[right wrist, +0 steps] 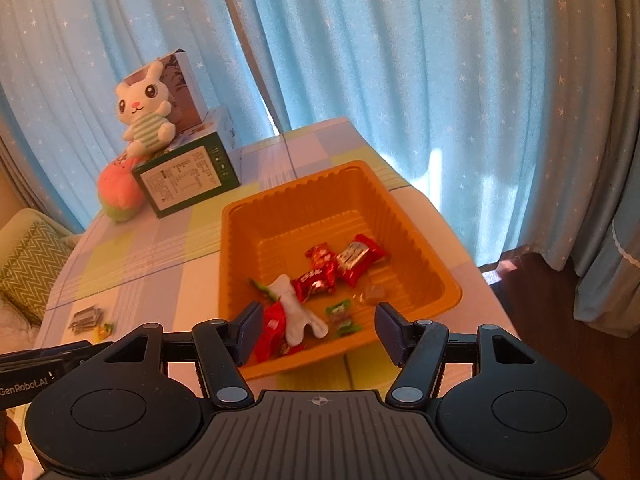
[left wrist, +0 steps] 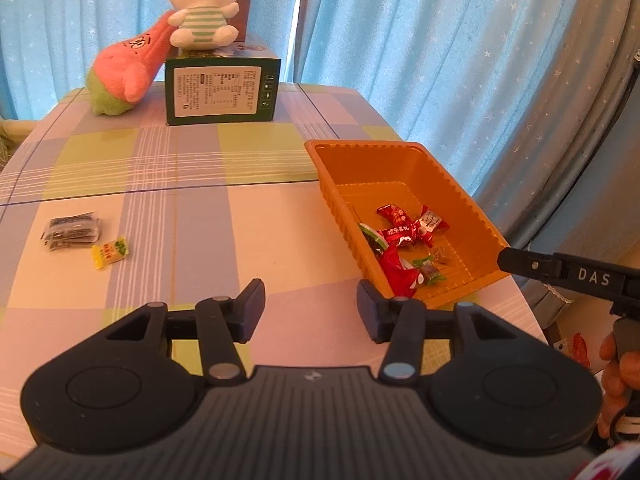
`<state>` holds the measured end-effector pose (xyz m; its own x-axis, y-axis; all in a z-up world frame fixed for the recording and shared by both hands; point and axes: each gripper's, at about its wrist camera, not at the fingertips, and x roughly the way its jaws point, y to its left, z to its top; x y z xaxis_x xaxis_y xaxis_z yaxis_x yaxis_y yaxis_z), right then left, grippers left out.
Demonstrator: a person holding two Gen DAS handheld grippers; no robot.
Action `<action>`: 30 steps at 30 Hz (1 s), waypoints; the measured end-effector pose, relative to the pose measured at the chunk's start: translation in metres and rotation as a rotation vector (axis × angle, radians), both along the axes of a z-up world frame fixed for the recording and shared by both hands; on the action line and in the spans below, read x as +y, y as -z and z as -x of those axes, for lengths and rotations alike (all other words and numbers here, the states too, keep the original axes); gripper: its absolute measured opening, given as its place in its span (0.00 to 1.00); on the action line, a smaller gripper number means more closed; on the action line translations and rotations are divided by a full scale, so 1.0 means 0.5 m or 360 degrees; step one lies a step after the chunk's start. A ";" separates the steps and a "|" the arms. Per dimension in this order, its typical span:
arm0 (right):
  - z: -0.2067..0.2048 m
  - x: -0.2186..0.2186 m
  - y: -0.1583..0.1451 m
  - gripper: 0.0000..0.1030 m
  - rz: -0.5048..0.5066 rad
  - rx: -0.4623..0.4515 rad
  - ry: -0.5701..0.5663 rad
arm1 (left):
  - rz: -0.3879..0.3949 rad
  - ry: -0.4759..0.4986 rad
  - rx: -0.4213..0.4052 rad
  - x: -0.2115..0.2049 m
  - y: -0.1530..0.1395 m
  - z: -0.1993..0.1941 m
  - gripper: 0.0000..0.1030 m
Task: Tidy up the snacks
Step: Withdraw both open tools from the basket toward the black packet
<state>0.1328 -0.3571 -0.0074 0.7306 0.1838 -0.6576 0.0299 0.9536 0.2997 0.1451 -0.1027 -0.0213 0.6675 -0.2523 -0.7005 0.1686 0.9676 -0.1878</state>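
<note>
Right wrist view: jaws apart, empty, above orange tray (right wrist: 404, 216); yellow candy (left wrist: 111, 251) left outside tray, uncollected.

Left claw (left wrist: 310, 308): matte black body, ribbed centre panel w/ small logo, two round side discs, silver and pale-blue pivot screws, navy pads. Right claw (right wrist: 318, 330): same build, grey screws; its side reads "DAS", the left's "GenRobot.AI".
</note>
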 end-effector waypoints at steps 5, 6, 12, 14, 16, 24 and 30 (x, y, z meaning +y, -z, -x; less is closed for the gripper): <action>0.042 0.041 -0.011 0.60 -0.0001 0.0006 -0.0029 | -0.0002 -0.0026 -0.0009 0.033 -0.009 0.046 0.52; 0.050 0.049 -0.012 0.60 0.0002 0.0010 -0.0038 | 0.0002 -0.0033 -0.0011 0.041 -0.011 0.056 0.53; 0.080 0.100 -0.015 0.60 0.0016 0.0022 -0.0100 | -0.0029 -0.0087 -0.0041 0.091 -0.025 0.102 0.59; 0.086 0.119 -0.015 0.60 0.0018 0.0024 -0.0124 | -0.0041 -0.0111 -0.0051 0.109 -0.029 0.115 0.61; 0.089 0.137 -0.015 0.60 0.0020 0.0024 -0.0150 | -0.0056 -0.0134 -0.0057 0.127 -0.031 0.125 0.63; 0.089 0.206 -0.010 0.60 0.0054 0.0033 -0.0267 | -0.0098 -0.0240 -0.0054 0.206 -0.031 0.151 0.66; 0.081 0.250 -0.010 0.60 0.0074 0.0030 -0.0332 | -0.0109 -0.0298 -0.0052 0.249 -0.029 0.155 0.67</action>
<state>0.0923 -0.2323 -0.0025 0.6672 0.2990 -0.6822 -0.1645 0.9524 0.2566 0.0677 0.0216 -0.0066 0.7208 -0.0741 -0.6892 -0.0106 0.9930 -0.1178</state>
